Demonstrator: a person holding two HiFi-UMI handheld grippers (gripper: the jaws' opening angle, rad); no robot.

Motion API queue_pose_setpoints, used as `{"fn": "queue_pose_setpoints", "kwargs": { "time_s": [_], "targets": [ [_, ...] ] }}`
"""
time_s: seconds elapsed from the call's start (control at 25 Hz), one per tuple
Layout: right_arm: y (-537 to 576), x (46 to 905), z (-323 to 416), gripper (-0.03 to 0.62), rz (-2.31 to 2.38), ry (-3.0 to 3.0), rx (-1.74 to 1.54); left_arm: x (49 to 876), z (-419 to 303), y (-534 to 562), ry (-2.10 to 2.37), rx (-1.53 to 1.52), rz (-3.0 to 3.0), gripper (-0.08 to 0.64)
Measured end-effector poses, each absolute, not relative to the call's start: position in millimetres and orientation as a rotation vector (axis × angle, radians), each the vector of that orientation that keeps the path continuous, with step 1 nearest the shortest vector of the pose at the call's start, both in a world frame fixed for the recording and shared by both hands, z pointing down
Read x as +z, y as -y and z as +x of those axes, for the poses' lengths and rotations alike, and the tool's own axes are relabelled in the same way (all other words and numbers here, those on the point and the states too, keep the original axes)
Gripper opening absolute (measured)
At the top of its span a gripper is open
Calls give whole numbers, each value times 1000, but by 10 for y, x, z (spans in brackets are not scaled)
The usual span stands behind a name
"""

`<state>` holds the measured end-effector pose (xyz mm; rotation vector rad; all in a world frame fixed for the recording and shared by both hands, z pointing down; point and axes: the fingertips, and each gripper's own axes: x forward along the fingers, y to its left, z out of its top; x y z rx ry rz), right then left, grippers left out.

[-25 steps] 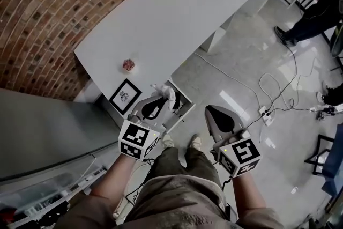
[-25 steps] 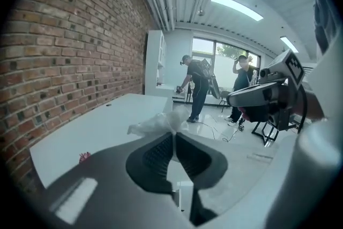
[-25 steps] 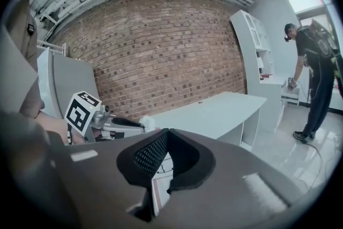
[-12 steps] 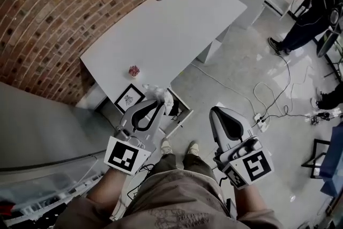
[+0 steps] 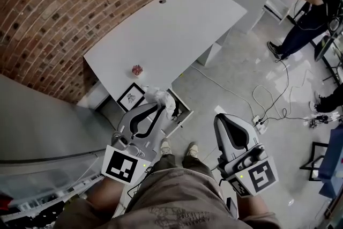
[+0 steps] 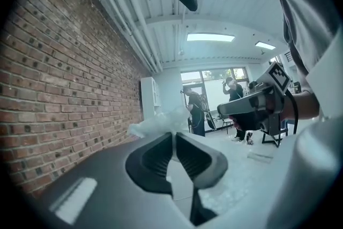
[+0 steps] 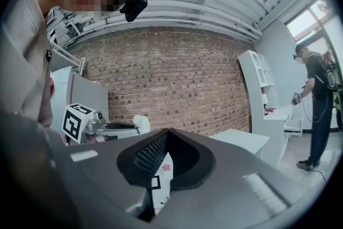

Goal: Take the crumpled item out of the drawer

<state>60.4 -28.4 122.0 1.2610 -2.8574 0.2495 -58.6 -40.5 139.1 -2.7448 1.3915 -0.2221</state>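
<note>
Left gripper [image 5: 159, 109] — jaws clamped on the crumpled wad [image 5: 160, 98], white, sticking out past the tips. In the head view the wad shows over the open drawer [image 5: 181, 111] at the desk [image 5: 161, 29] front; the gripper body hides part of the drawer.

Right gripper [image 5: 221, 118] — jaws together, nothing between them, over the floor [image 5: 236, 72].

Around:
- pink thing [image 5: 137, 69] on the desk
- framed picture [image 5: 130, 98] beside the drawer
- brick wall [image 5: 64, 2]
- cables [image 5: 278, 88]
- power strip [image 5: 259, 125]
- person [image 5: 311, 13] well apart
</note>
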Motion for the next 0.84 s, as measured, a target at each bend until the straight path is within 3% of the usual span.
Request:
{"fn": "queue_pose_setpoints", "kwargs": {
  "time_s": [0.84],
  "targets": [
    [289, 1297, 616, 28, 1247, 2828, 252, 1446, -640, 405, -1429, -228, -2737, 25]
  ]
}}
